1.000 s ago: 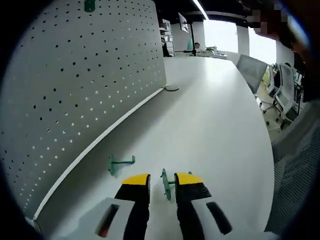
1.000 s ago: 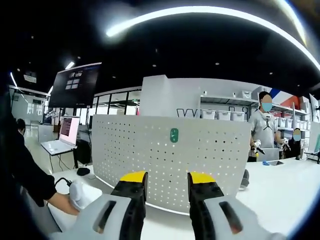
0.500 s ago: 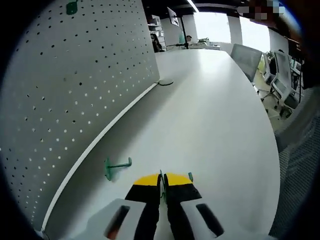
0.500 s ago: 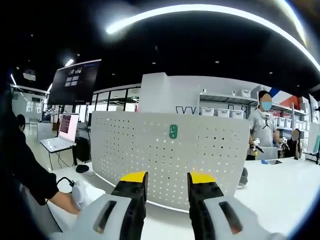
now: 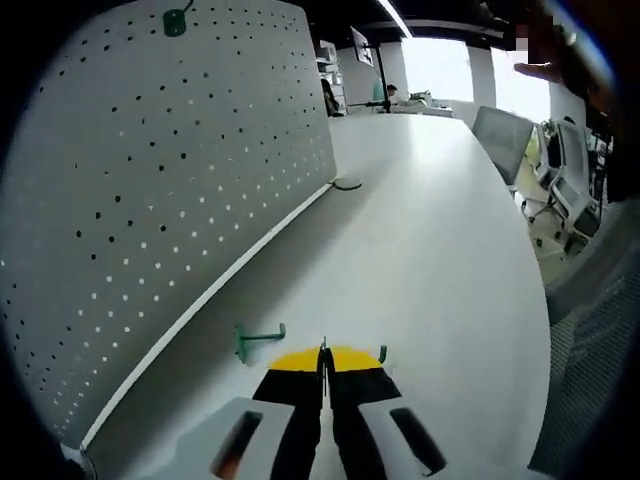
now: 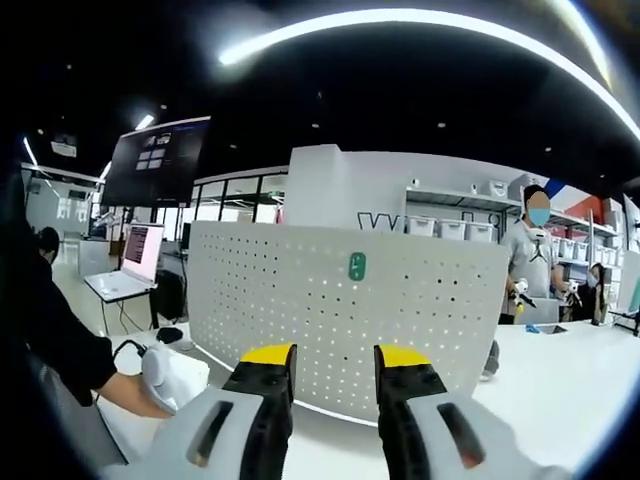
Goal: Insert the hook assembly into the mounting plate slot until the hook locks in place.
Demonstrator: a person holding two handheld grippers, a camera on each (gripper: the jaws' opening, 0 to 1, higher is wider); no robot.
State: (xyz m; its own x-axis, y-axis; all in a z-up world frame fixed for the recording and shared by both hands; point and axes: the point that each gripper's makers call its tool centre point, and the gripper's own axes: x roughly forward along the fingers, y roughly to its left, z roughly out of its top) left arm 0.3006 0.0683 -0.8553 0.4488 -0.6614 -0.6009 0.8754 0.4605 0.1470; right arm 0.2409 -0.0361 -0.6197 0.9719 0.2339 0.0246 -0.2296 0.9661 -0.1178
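My left gripper (image 5: 322, 358) is shut on a green hook; its thin plate edge shows between the yellow fingertips and its curled end (image 5: 381, 352) sticks out to the right. A second green hook (image 5: 258, 338) lies on the white table (image 5: 430, 250) just left of the gripper. The white pegboard (image 5: 150, 190) stands upright along the left, with a green piece (image 5: 176, 21) mounted near its top. In the right gripper view my right gripper (image 6: 331, 358) is open and holds nothing, facing the pegboard (image 6: 340, 310) and its green piece (image 6: 357, 266).
A round grey disc (image 5: 347, 183) lies at the pegboard's far end. Office chairs (image 5: 560, 180) stand beyond the table's right edge. In the right gripper view a person's hand (image 6: 140, 395) holds a white object at lower left, and a person (image 6: 525, 265) stands at the right.
The left gripper went from open around the hook to shut on it. Both views have shifted slightly with the hands. The second hook lies as before.
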